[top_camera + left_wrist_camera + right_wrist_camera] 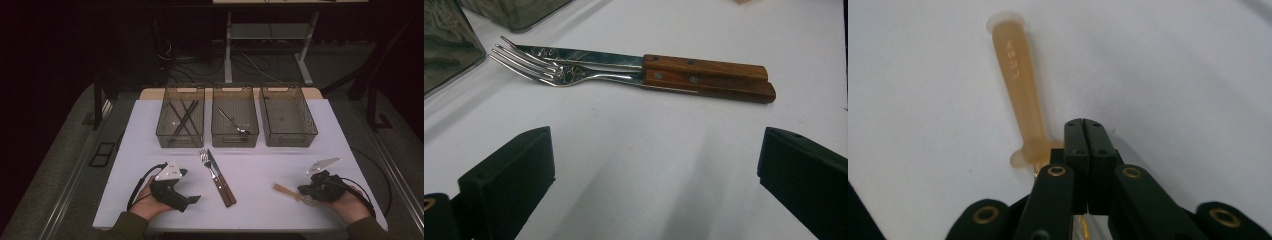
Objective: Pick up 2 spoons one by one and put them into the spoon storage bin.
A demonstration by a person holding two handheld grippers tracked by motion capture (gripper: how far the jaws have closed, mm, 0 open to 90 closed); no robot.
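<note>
While the right gripper [1083,127] is seen with its jaws pressed together near the table's [280,160] right front corner, a translucent amber plastic handle [1020,85], perhaps a spatula's, is clamped. The left gripper [651,175] is held apart, empty.

High view: set above the near edge of the white table [280,150], facing forward and down; takes in the whole top, three bins along the far edge and floor beyond.
Left claw view: rides low on the left claw [192,200], looking along its two wide-apart jaws across the tabletop; very near the fork [549,72] and knife [589,56].
Right claw view: rides on the right claw [1083,140], tilted steeply down; very close to the amber plastic handle [1020,85].
Shared: fork [206,161], knife [214,165] between high and left; handle [286,190] between high and right.
</note>
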